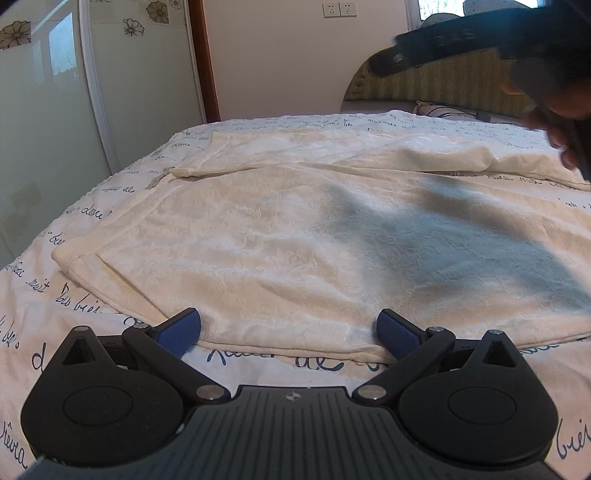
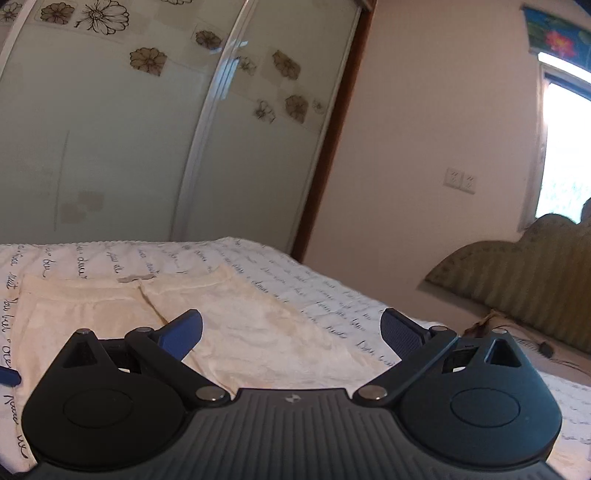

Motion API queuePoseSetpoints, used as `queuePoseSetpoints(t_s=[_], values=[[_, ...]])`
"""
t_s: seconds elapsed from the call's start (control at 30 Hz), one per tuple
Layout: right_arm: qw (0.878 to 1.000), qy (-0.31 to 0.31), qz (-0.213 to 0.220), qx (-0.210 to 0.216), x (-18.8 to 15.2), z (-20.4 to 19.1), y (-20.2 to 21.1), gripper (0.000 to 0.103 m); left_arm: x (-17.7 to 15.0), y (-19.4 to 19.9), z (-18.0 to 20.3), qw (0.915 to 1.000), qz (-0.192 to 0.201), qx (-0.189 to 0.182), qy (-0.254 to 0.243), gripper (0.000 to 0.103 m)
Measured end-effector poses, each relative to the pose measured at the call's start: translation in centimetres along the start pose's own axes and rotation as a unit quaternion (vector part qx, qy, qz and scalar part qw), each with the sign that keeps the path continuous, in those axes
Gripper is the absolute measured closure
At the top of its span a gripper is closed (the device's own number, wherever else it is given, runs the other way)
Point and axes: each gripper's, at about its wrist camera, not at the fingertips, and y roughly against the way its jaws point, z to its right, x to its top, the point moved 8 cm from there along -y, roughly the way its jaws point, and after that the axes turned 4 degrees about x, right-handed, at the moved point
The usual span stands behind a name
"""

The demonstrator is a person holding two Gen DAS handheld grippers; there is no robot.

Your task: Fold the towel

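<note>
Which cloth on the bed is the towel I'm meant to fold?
Start from the bed with the white cover printed in dark handwriting. The towel lies spread on top, just ahead of the open left gripper. It is plain cream with an embossed pattern, a hemmed edge and no writing.

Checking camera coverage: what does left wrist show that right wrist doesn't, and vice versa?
Only the left wrist view: the right gripper's blurred black body with the hand holding it at upper right, its shadow on the towel, and the towel's near hem between the left gripper's open fingers.

Only the right wrist view: the window and the right gripper from behind, open, empty.

Both: towel, script-print bedspread, floral wardrobe doors, wall sockets, headboard.
</note>
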Motion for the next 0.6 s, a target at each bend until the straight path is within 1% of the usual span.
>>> queuePoseSetpoints(t_s=[0.03,0.07,0.13,0.17,0.2,0.23,0.27,0.3,0.33,0.37,0.4,0.47,0.53,0.57,0.6], values=[[1.0,-0.009,-0.019,0.011,0.2,0.7,-1.5,0.0,0.1,0.1,0.0,1.0,-0.001,0.001,-0.004,0.0],[1.0,-0.011,-0.025,0.015,0.5,1.3,-2.5,0.0,0.2,0.1,0.0,0.9999,-0.004,-0.004,-0.016,0.0],[0.999,-0.008,-0.033,0.021,1.2,2.8,-4.8,0.0,0.5,0.3,-0.2,0.9983,-0.001,-0.031,-0.049,0.0],[0.999,-0.013,-0.043,0.019,1.5,3.7,-6.2,0.0,0.8,0.6,-0.7,0.9979,0.009,-0.034,-0.053,0.0],[0.998,-0.023,-0.057,0.026,1.6,4.4,-7.6,0.0,1.1,1.0,-1.3,0.9978,0.018,-0.024,-0.059,0.003],[0.995,-0.037,-0.078,0.045,1.7,5.1,-9.3,0.0,1.6,1.4,-2.1,0.9977,0.03,-0.012,-0.059,0.0],[0.993,-0.049,-0.092,0.055,1.7,5.7,-11.0,0.0,2.3,1.8,-2.9,0.9968,0.044,-0.008,-0.065,0.0],[0.992,-0.054,-0.099,0.055,1.7,6.2,-12.3,0.0,3.1,2.0,-3.8,0.9964,0.054,-0.003,-0.065,0.0],[0.991,-0.054,-0.11,0.059,1.5,6.6,-14.0,0.0,4.3,1.8,-4.7,0.9952,0.053,0.015,-0.08,0.0],[0.99,-0.051,-0.119,0.062,1.3,6.9,-15.5,0.001,5.2,1.4,-5.6,0.9959,0.055,0.014,-0.07,0.0],[0.989,-0.046,-0.126,0.062,1.2,7.1,-17.0,0.007,6.0,0.6,-6.5,0.9971,0.04,0.009,-0.064,0.0],[0.987,-0.043,-0.141,0.066,0.6,7.4,-19.8,0.013,7.4,-1.5,-8.2,0.9991,0.009,-0.007,-0.04,0.0],[0.983,-0.045,-0.159,0.082,-0.3,7.5,-22.5,0.02,8.3,-4.0,-9.8,0.9992,-0.027,-0.017,-0.023,0.001],[0.981,-0.045,-0.167,0.088,-0.7,7.6,-23.7,0.024,8.6,-4.9,-10.4,0.999,-0.038,-0.023,-0.01,0.002],[0.979,-0.046,-0.174,0.092,-1.1,7.7,-24.7,0.025,9.3,-5.7,-11.0,0.9986,-0.045,-0.03,-0.001,0.002]])
